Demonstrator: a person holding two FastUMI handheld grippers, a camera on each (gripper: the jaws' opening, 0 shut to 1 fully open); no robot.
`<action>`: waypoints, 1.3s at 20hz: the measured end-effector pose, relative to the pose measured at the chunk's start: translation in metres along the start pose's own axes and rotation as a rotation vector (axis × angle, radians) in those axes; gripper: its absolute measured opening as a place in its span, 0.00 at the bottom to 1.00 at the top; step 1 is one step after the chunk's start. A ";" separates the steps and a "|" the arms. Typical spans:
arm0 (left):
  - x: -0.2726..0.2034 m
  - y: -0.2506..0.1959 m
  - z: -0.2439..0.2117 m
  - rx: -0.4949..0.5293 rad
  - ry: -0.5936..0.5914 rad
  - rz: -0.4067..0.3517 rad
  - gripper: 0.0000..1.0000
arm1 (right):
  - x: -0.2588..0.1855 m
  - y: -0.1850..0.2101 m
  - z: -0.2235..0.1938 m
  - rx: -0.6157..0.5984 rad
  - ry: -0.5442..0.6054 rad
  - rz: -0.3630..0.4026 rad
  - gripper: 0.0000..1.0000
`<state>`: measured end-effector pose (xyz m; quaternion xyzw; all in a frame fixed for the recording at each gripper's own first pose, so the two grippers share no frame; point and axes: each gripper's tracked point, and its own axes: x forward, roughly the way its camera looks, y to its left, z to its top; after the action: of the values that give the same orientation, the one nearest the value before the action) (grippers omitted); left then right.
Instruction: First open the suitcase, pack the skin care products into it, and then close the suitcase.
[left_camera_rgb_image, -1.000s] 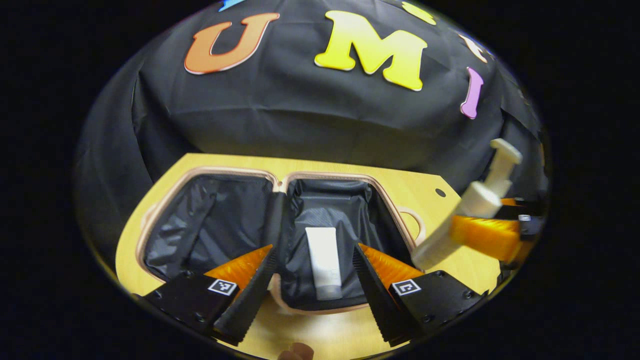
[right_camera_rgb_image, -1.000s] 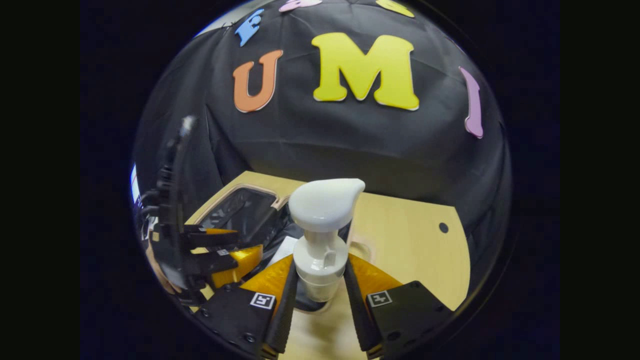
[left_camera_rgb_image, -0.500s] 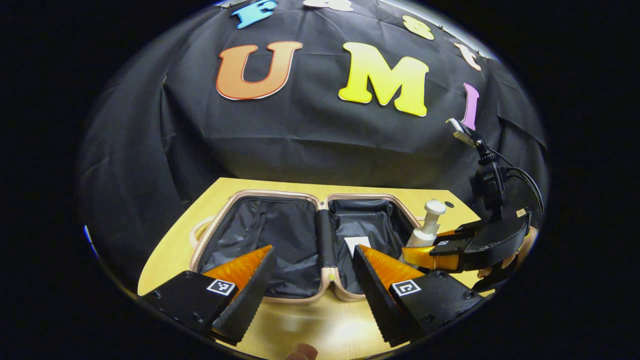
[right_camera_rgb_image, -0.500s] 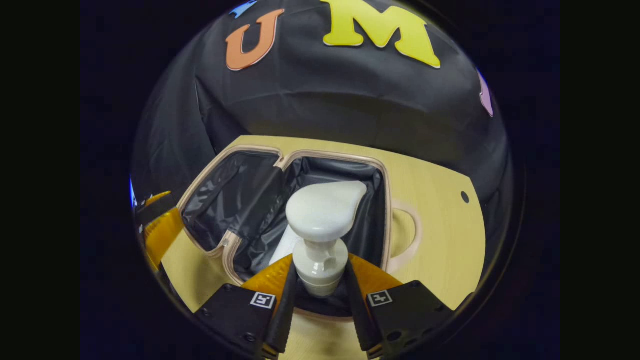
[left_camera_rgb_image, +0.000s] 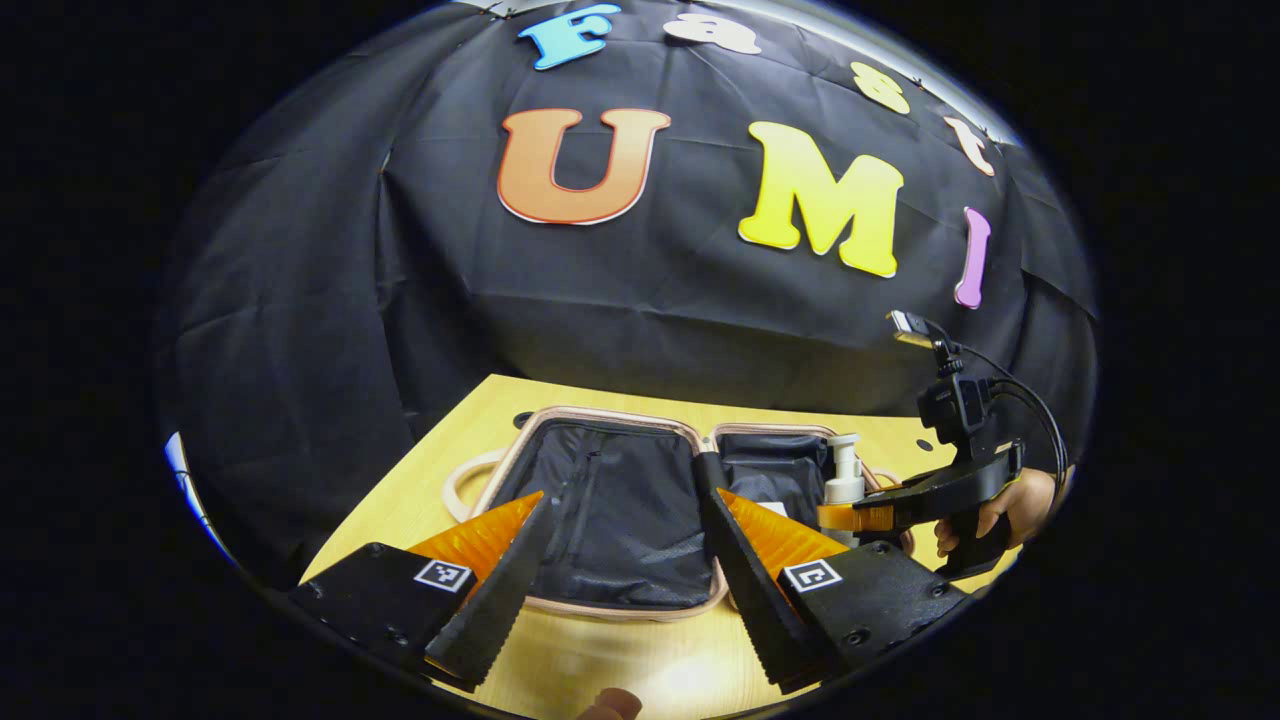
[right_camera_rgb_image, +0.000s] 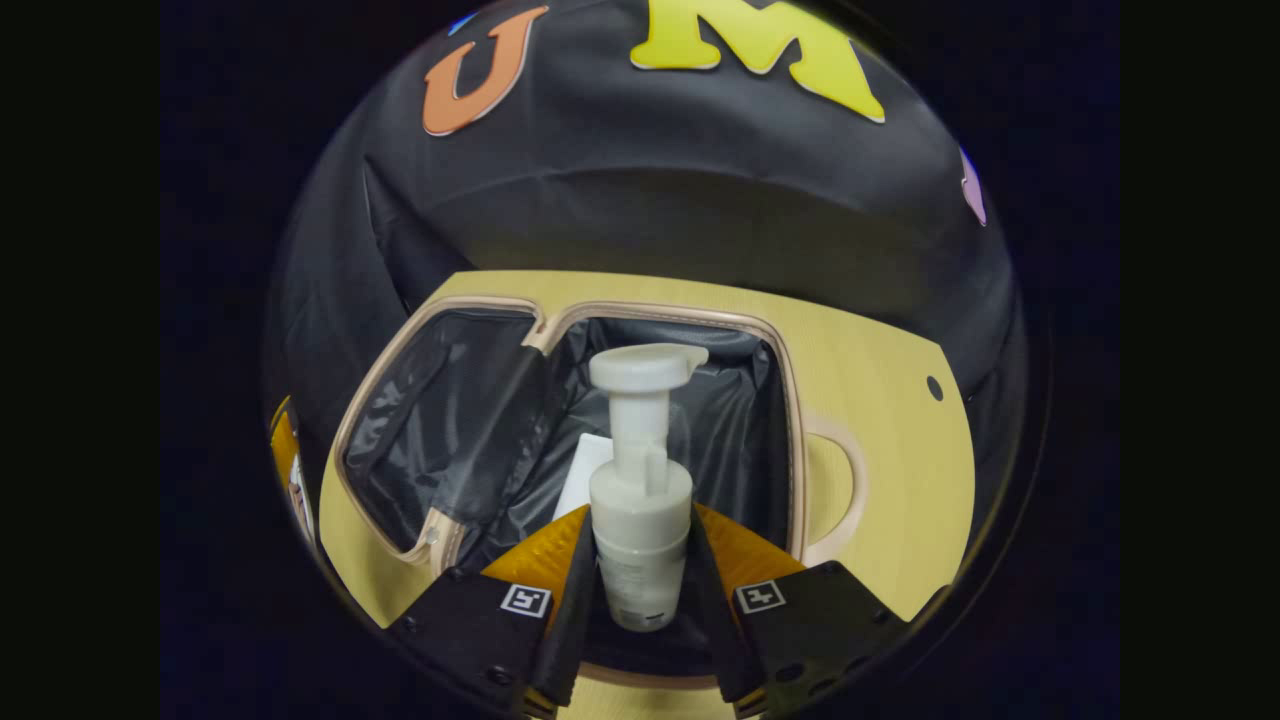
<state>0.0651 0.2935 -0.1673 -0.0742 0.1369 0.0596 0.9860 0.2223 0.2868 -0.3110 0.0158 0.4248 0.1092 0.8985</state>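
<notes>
The right hand-held gripper (right_camera_rgb_image: 640, 590) is clamped on the white pump bottle (right_camera_rgb_image: 640, 500), holding it upright over the right half of the open suitcase (right_camera_rgb_image: 440, 420). A white tube (right_camera_rgb_image: 585, 475) looks to be lying in there behind it, mostly hidden. The left hand-held gripper (left_camera_rgb_image: 620, 580) hangs wide apart and empty above the counter (left_camera_rgb_image: 600, 665) near the suitcase's front edge.

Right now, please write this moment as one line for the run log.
right tool: shut on white plastic pump bottle over open suitcase | left tool: open, holds nothing | white tube: packed
</notes>
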 end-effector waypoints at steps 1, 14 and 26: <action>0.001 0.007 0.003 -0.009 -0.004 0.010 0.97 | 0.006 -0.004 -0.005 0.022 0.033 -0.015 0.49; 0.011 0.112 -0.003 -0.214 0.004 0.163 0.97 | 0.021 -0.008 -0.032 0.065 0.126 -0.075 0.52; 0.078 0.173 -0.057 -0.817 0.149 0.105 0.98 | -0.126 0.015 0.040 -0.106 -0.262 0.030 0.80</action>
<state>0.1013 0.4615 -0.2661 -0.4561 0.1766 0.1538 0.8586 0.1724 0.2778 -0.1883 -0.0112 0.2973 0.1418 0.9441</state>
